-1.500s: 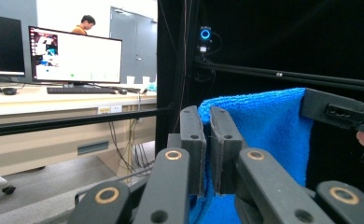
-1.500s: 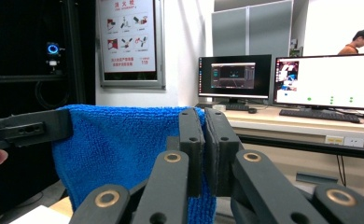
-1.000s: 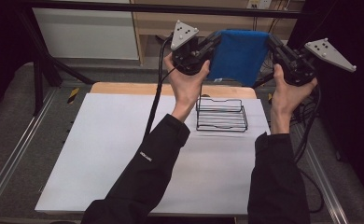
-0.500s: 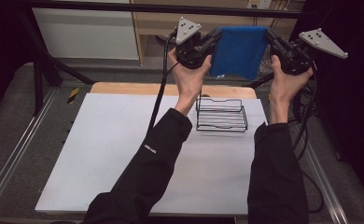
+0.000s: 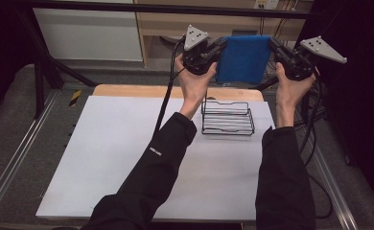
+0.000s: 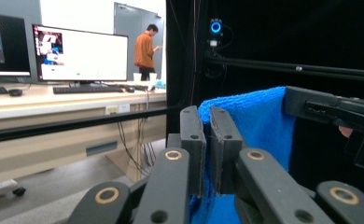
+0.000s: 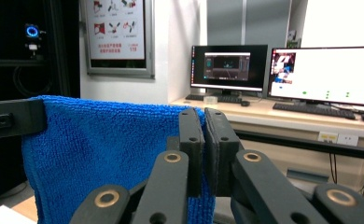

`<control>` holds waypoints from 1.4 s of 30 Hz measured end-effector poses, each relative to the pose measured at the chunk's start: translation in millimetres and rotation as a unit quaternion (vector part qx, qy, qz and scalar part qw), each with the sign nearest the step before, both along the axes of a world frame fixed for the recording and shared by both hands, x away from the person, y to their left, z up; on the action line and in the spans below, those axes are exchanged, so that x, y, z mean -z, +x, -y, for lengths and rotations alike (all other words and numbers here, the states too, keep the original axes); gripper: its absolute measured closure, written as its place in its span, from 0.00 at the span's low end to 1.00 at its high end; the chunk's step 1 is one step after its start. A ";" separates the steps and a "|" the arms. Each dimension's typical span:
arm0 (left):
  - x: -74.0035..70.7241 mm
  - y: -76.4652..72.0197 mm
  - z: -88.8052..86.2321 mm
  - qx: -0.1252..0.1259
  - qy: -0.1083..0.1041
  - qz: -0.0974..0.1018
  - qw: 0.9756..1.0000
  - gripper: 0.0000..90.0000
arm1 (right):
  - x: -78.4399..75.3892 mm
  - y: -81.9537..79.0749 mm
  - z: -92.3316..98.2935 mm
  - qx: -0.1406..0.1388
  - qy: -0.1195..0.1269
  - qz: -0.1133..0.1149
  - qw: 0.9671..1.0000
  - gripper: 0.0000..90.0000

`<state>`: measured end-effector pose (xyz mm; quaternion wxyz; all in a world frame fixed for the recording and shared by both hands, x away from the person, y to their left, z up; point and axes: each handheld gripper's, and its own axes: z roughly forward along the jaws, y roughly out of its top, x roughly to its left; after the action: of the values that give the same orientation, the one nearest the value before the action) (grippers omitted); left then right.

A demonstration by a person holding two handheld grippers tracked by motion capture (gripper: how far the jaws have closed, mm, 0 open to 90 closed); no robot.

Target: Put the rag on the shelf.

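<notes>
A blue towel (image 5: 243,57) hangs stretched in the air between my two grippers, beyond the far edge of the table. My left gripper (image 5: 218,47) is shut on its upper left corner, and my right gripper (image 5: 273,44) is shut on its upper right corner. In the left gripper view the jaws pinch the blue towel (image 6: 259,130) at my left gripper (image 6: 208,116), with the other gripper's jaw at the cloth's far corner. In the right gripper view the blue towel (image 7: 105,154) spreads left from my right gripper (image 7: 204,116). A black wire rack (image 5: 227,117) stands on the table below.
The white table top (image 5: 118,158) has a wooden strip (image 5: 127,91) along its far edge. Metal rails run along both sides. Cables trail from both grippers. Beyond the table are desks with monitors (image 7: 229,65), and a person (image 6: 145,49) stands far off.
Both hands have shifted to the right and a little lower with the towel still stretched between them. The rack has not moved.
</notes>
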<state>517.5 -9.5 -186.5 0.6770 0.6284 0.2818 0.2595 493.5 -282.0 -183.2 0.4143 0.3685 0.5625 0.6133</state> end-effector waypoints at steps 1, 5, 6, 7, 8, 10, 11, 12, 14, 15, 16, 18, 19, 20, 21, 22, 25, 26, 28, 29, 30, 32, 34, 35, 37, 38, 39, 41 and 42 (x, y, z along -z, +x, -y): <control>2.6 0.6 -0.3 0.001 0.004 -0.002 1.000 0.95 | 1.5 0.3 0.3 0.000 -0.001 -0.004 1.000 0.97; 11.7 0.5 -2.8 0.005 0.012 -0.006 1.000 0.95 | 10.3 -0.7 1.0 -0.001 -0.013 -0.021 1.000 0.97; 14.4 -0.1 -3.4 0.007 0.014 -0.007 1.000 0.95 | 13.0 -1.4 1.0 -0.003 -0.013 -0.025 1.000 0.97; 17.2 -0.5 -3.7 0.008 0.017 -0.008 1.000 0.95 | 15.8 -2.1 0.9 -0.005 -0.014 -0.028 1.000 0.97; 19.5 -0.9 -4.6 0.006 0.022 -0.008 1.000 0.95 | 18.5 -2.8 1.0 -0.005 -0.015 -0.032 0.999 0.97; 24.3 -1.7 -5.5 0.013 0.025 -0.013 1.000 0.95 | 23.3 -4.1 1.2 -0.007 -0.017 -0.038 0.999 0.97; 26.1 -1.9 -6.4 0.015 0.029 -0.015 0.999 0.95 | 25.1 -4.7 1.4 -0.009 -0.019 -0.039 0.999 0.97; 27.7 -2.0 -7.0 0.016 0.028 -0.016 0.999 0.95 | 26.5 -5.6 1.2 -0.011 -0.020 -0.040 0.999 0.97; 30.1 -3.0 -8.3 0.019 0.031 -0.017 0.999 0.95 | 27.9 -7.5 1.0 -0.013 -0.026 -0.043 0.999 0.96; 31.0 -3.6 -8.8 0.022 0.035 -0.018 0.999 0.95 | 28.2 -8.5 1.2 -0.014 -0.027 -0.045 0.999 0.96; 31.9 -4.5 -9.4 0.024 0.041 -0.018 0.999 0.95 | 28.5 -9.4 1.6 -0.016 -0.029 -0.045 0.998 0.96; 34.2 -6.8 -10.8 0.028 0.042 -0.020 0.999 0.95 | 29.2 -11.5 2.4 -0.020 -0.029 -0.050 0.998 0.96; 34.9 -7.6 -11.2 0.029 0.042 -0.022 0.998 0.95 | 30.0 -13.2 2.6 -0.023 -0.028 -0.054 0.998 0.96; 35.6 -8.3 -12.0 0.030 0.043 -0.024 0.998 0.95 | 30.5 -14.1 2.7 -0.025 -0.027 -0.055 0.998 0.96; 36.3 -9.1 -12.5 0.032 0.042 -0.026 0.998 0.95 | 31.0 -15.4 2.9 -0.028 -0.029 -0.057 0.998 0.96; 36.6 -10.1 -13.1 0.033 0.043 -0.027 0.998 0.95 | 31.3 -17.0 3.0 -0.029 -0.033 -0.059 0.997 0.96; 36.3 -15.5 -14.2 0.038 0.054 -0.020 0.998 0.95 | 30.4 -22.6 3.7 -0.035 -0.039 -0.065 0.997 0.96; 36.4 -17.1 -14.4 0.040 0.057 -0.018 0.997 0.95 | 30.1 -24.5 4.2 -0.037 -0.042 -0.065 0.996 0.96; 36.7 -19.6 -15.0 0.044 0.061 -0.026 0.997 0.95 | 30.4 -28.2 5.0 -0.040 -0.041 -0.068 0.996 0.96; 37.1 -20.6 -15.5 0.047 0.061 -0.031 0.997 0.95 | 31.2 -30.1 5.3 -0.042 -0.041 -0.070 0.996 0.96; 37.6 -21.6 -16.4 0.050 0.062 -0.035 0.996 0.95 | 32.1 -32.0 5.5 -0.043 -0.042 -0.072 0.996 0.96; 38.7 -23.6 -17.4 0.055 0.061 -0.040 0.996 0.95 | 34.0 -35.9 6.2 -0.048 -0.046 -0.076 0.995 0.96; 39.5 -26.2 -18.0 0.056 0.068 -0.042 0.995 0.94 | 35.9 -39.0 7.0 -0.052 -0.048 -0.079 0.994 0.96; 39.8 -26.9 -18.0 0.056 0.071 -0.042 0.995 0.94 | 37.0 -40.5 7.2 -0.054 -0.049 -0.083 0.994 0.96; 40.7 -28.8 -18.2 0.059 0.079 -0.047 0.994 0.94 | 38.5 -42.5 7.5 -0.056 -0.054 -0.083 0.993 0.96; 41.9 -30.1 -18.6 0.062 0.082 -0.048 0.994 0.94 | 39.3 -43.6 7.9 -0.058 -0.055 -0.085 0.993 0.96; 42.8 -30.9 -18.7 0.062 0.083 -0.048 0.993 0.94 | 40.6 -44.7 8.2 -0.059 -0.057 -0.088 0.993 0.96; 45.8 -33.3 -18.5 0.065 0.088 -0.053 0.993 0.94 | 42.5 -46.1 8.7 -0.062 -0.059 -0.092 0.992 0.96; 46.7 -34.0 -18.3 0.065 0.093 -0.055 0.992 0.93 | 43.9 -47.1 9.0 -0.063 -0.060 -0.094 0.992 0.96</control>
<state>483.5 8.8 -233.2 0.6148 0.7186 0.2520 0.2053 446.4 -291.1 -227.1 0.3416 0.3632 0.6570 0.5654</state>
